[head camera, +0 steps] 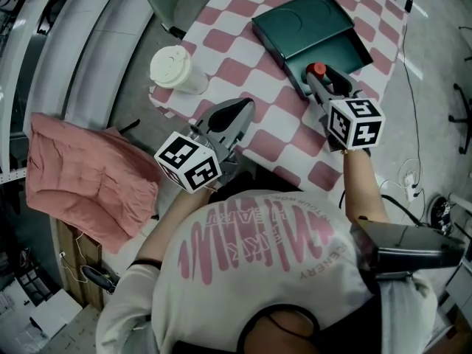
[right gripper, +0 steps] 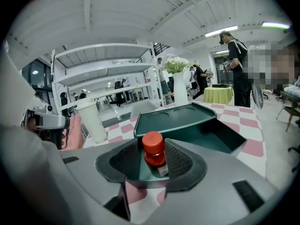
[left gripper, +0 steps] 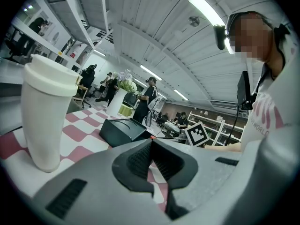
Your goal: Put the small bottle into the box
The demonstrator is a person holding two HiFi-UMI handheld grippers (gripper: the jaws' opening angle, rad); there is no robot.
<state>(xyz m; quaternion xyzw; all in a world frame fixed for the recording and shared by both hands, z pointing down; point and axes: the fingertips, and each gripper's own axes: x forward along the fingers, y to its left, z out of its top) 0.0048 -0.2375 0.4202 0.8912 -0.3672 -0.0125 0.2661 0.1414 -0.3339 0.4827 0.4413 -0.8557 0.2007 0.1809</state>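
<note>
1. As I look down on the table with its pink-and-white checked cloth (head camera: 243,61), my right gripper (head camera: 318,80) reaches to the near side of the dark green box (head camera: 299,24).
2. The jaws of this gripper stand apart and do not clamp anything. The small bottle (right gripper: 154,153) with the red cap stands between them.
3. On the left side of the bottle I see the green floor of the box between it and the pad. On the right side the bottle is very close to the pad, and I cannot tell if they touch.
4. The bottle is inside the open lower part of the box, at the corner nearest to me, and it is upright or nearly so. The flat part of the box, with two round shapes pressed into it, lies behind the bottle.
5. My left gripper (head camera: 243,108) is clenched: its tips meet and nothing is between them. It is at the near edge of the cloth, well apart from the box.
6. A white paper cup (head camera: 173,68) with a lid stands upright at the left edge of the cloth, near the left gripper.
7. A crumpled pink fabric (head camera: 81,175) lies off the table, at the left.
8. Far behind the box, a white vase (right gripper: 179,86) with flowers stands on another checked table.
</note>
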